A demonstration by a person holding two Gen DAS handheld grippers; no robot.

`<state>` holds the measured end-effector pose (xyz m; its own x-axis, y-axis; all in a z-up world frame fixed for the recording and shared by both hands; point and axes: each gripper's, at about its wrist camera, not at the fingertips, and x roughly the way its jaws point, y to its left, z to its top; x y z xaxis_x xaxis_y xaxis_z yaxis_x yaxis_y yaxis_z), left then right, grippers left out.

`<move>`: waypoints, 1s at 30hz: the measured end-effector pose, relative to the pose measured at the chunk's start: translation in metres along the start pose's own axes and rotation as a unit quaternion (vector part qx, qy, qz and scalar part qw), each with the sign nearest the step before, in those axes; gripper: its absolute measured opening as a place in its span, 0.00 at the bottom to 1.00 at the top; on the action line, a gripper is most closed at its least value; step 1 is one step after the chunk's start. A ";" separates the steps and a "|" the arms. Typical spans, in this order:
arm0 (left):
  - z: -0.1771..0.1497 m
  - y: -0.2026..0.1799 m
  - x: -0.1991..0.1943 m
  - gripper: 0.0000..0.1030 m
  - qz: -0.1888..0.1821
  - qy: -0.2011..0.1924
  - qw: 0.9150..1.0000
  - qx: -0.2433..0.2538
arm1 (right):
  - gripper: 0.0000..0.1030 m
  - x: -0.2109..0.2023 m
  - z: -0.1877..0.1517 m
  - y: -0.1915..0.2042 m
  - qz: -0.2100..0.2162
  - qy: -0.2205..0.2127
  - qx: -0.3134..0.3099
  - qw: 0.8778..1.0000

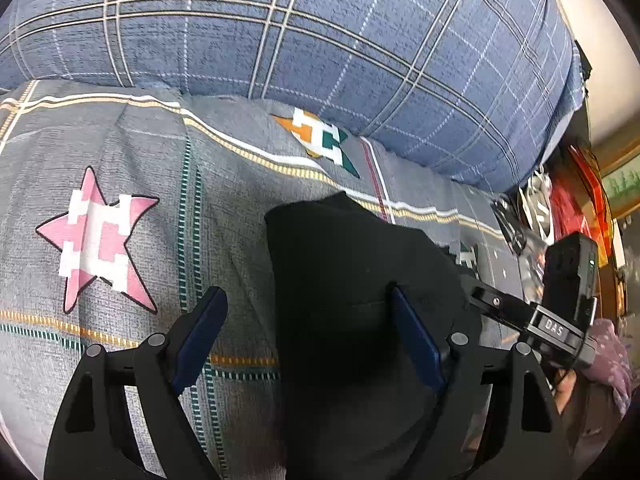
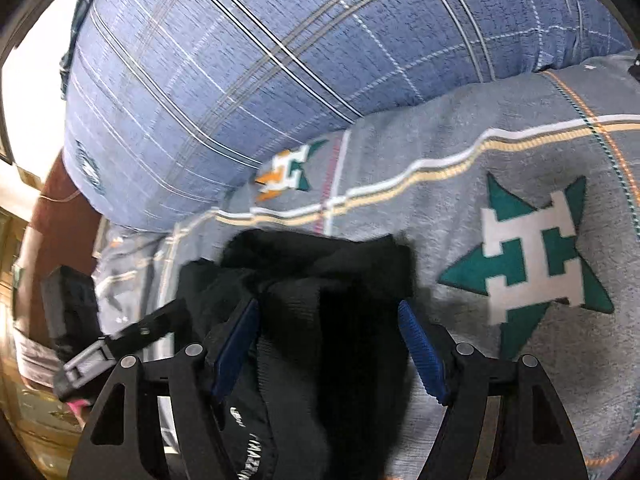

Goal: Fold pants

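The black pants (image 1: 360, 288) lie bunched on a grey patterned bedsheet (image 1: 132, 152). My left gripper (image 1: 308, 300) is open, its blue-padded fingers wide apart; the right finger rests against the black cloth, the left one is over the sheet. In the right wrist view the pants (image 2: 320, 280) show a ribbed waistband and white lettering lower down. My right gripper (image 2: 326, 308) is open with the bunched pants lying between its fingers. The right gripper's body also shows in the left wrist view (image 1: 560, 312), close beside the pants.
A large blue plaid pillow or folded quilt (image 1: 320, 40) lies along the far side of the bed. The sheet has a pink star (image 1: 100, 240) and a green star (image 2: 532, 256). Cluttered items and red bags (image 1: 576, 208) stand beyond the bed's right edge.
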<state>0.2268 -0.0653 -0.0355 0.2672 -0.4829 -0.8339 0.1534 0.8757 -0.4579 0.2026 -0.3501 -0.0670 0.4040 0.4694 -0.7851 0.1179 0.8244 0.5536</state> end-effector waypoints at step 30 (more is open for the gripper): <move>-0.006 -0.008 -0.007 0.64 0.016 -0.002 1.000 0.014 | 0.48 -0.032 -0.010 0.015 0.006 -0.036 -0.016 0.999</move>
<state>0.2182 -0.0688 -0.0279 0.2757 -0.4539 -0.8473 0.1718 0.8906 -0.4211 0.1822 -0.3497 -0.0365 0.4697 0.4555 -0.7563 0.0841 0.8297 0.5519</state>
